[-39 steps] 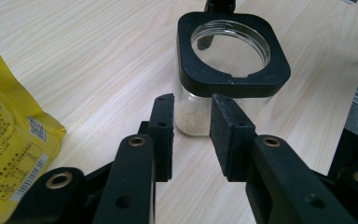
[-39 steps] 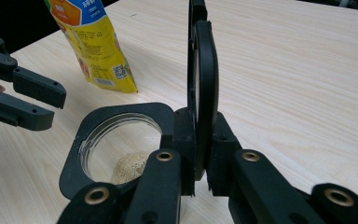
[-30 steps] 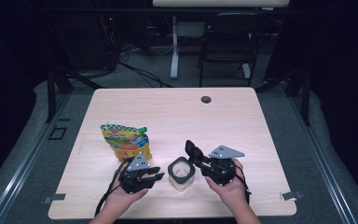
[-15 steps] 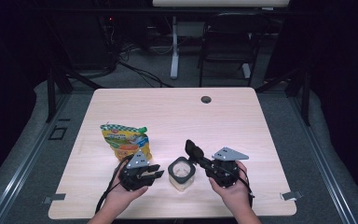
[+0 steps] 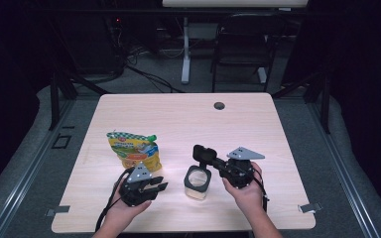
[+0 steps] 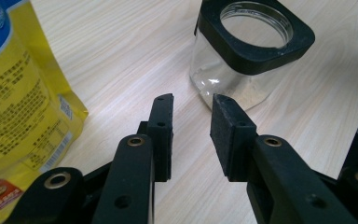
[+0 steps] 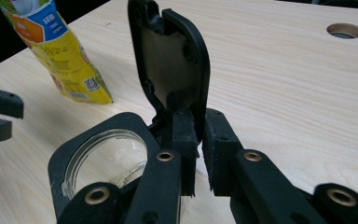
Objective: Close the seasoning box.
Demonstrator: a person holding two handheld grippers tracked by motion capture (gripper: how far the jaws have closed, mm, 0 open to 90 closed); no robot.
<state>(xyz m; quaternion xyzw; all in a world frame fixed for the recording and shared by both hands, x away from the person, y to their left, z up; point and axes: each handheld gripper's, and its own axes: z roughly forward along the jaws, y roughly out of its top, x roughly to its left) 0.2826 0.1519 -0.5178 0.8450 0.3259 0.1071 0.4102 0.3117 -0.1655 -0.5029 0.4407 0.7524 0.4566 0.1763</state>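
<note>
A clear glass jar [image 5: 197, 181] with a black square collar stands near the table's front edge, and its hinged black lid [image 5: 204, 153] is swung up. My right gripper [image 5: 214, 161] reaches in from the jar's right. Its jaws have just been closing, and in the right gripper view they [image 7: 199, 116] pinch the lower edge of the upright lid [image 7: 172, 60] above the jar's collar [image 7: 74, 154]. My left gripper [image 5: 156, 187] rests left of the jar, and its jaws [image 6: 193, 100] stand open with nothing between them, pointing at the jar [image 6: 251, 51].
A yellow snack pouch [image 5: 131, 148] lies flat behind the left gripper, close to it [image 6: 14, 93]. A round cable hole [image 5: 219, 105] sits at the table's far edge. Bare wood stretches across the middle and right of the table [image 5: 287, 129].
</note>
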